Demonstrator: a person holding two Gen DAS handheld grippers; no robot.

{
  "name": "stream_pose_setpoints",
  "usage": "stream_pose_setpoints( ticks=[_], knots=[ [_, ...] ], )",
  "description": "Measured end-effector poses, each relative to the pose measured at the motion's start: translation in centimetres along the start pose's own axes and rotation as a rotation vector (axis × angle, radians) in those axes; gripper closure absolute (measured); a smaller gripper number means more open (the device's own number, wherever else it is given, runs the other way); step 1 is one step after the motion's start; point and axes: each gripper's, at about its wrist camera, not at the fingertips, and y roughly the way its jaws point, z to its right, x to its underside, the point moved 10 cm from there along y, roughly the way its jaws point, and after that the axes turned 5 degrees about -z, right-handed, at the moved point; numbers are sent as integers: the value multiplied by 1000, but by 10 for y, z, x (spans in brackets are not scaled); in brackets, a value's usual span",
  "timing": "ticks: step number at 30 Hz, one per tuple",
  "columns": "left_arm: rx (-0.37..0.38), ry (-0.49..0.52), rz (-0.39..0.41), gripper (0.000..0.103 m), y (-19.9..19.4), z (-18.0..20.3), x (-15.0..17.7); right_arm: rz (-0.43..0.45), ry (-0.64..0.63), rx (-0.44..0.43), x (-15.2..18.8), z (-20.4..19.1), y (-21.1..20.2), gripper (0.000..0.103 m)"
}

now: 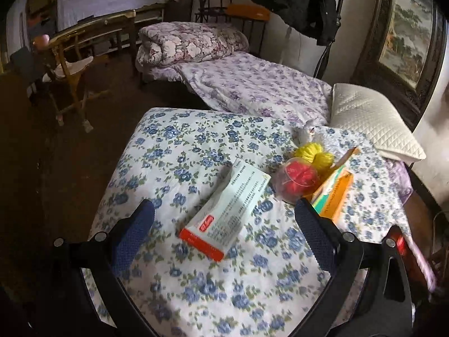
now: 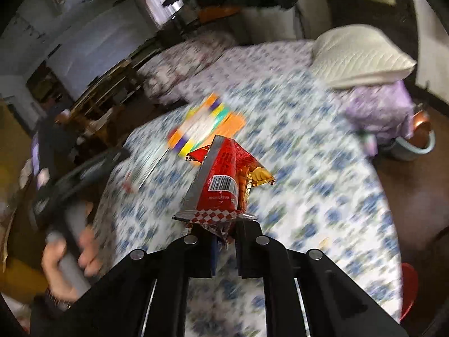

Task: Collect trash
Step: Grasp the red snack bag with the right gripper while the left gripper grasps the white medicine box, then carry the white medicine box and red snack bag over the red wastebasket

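In the left wrist view my left gripper [image 1: 224, 213] is open, its blue-padded fingers [image 1: 132, 233] either side of a white and orange medicine box [image 1: 224, 210] lying on the blue floral bed cover [image 1: 196, 280]. Beyond it lie a red ball in clear wrap [image 1: 299, 178], yellow yarn [image 1: 314, 153] and an orange and green box [image 1: 334, 193]. In the right wrist view my right gripper [image 2: 224, 233] is shut on a red snack wrapper [image 2: 224, 179] and holds it above the bed. The left gripper [image 2: 81, 174] shows at the left, held by a hand.
A white quilted pillow [image 1: 373, 123] lies at the right bed edge. A folded floral quilt [image 1: 190, 42] sits at the far end. A wooden chair [image 1: 70, 67] stands on the dark floor at left. A framed painting [image 1: 407, 33] hangs at right. A basin [image 2: 415, 143] sits on the floor.
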Motion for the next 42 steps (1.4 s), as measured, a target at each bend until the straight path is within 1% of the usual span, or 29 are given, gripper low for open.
stream_pose_setpoints(
  ticks=[4, 8, 11, 12, 14, 15, 17, 18, 19, 21, 23, 26, 27, 29, 30, 31, 32, 36, 39, 42],
  knots=[
    [36, -8, -46, 7, 22, 5, 1, -2, -31, -8, -3, -9, 5, 87],
    [-3, 32, -59, 7, 35, 9, 2, -9, -14, -36, -3, -8, 3, 86],
    [-1, 26, -83, 7, 48, 9, 5, 6, 2, -41, -7, -3, 0, 84],
    [-4, 26, -86, 9, 50, 9, 6, 8, 2, -37, -7, -3, 1, 84],
    [-18, 36, -108, 31, 58, 8, 11, 3, -6, -18, -7, -2, 5, 84],
    [-44, 52, -92, 35, 58, 8, 10, -2, -9, -9, -7, -2, 7, 84],
    [-54, 67, -86, 47, 56, 9, 12, -12, -10, 9, -7, 0, 10, 82],
    [-55, 64, -82, 50, 55, 8, 12, -18, -9, 22, -7, 2, 13, 81],
    [-52, 57, -80, 52, 54, 7, 13, -25, -6, 33, -6, 4, 16, 77],
    [-38, 36, -81, 54, 52, 4, 13, -31, -4, 47, -7, 7, 20, 71],
    [-25, 21, -82, 54, 48, 3, 15, -24, -18, 76, -9, 9, 21, 57],
    [-19, 25, -70, 54, 35, 5, 18, -10, -41, 121, -14, 11, 25, 49],
    [-18, 28, -65, 54, 29, 7, 19, -11, -49, 130, -15, 11, 27, 49],
    [-11, 35, -48, 54, 13, 11, 20, -27, -58, 131, -16, 11, 35, 49],
    [-7, 34, -42, 54, 5, 13, 20, -38, -57, 121, -15, 11, 38, 51],
    [-4, 31, -36, 54, -2, 15, 19, -49, -59, 116, -14, 10, 41, 75],
    [6, 24, -25, 54, -14, 17, 20, -54, -66, 119, -13, 10, 42, 91],
    [40, 0, 31, 54, -59, 24, 25, -19, -70, 111, -13, 9, 32, 91],
    [51, 5, 70, 54, -92, 35, 42, -3, -75, 111, -12, 8, 27, 91],
    [74, 10, 67, 54, -113, 44, 66, 0, -72, 111, -5, 7, 21, 91]
  ],
)
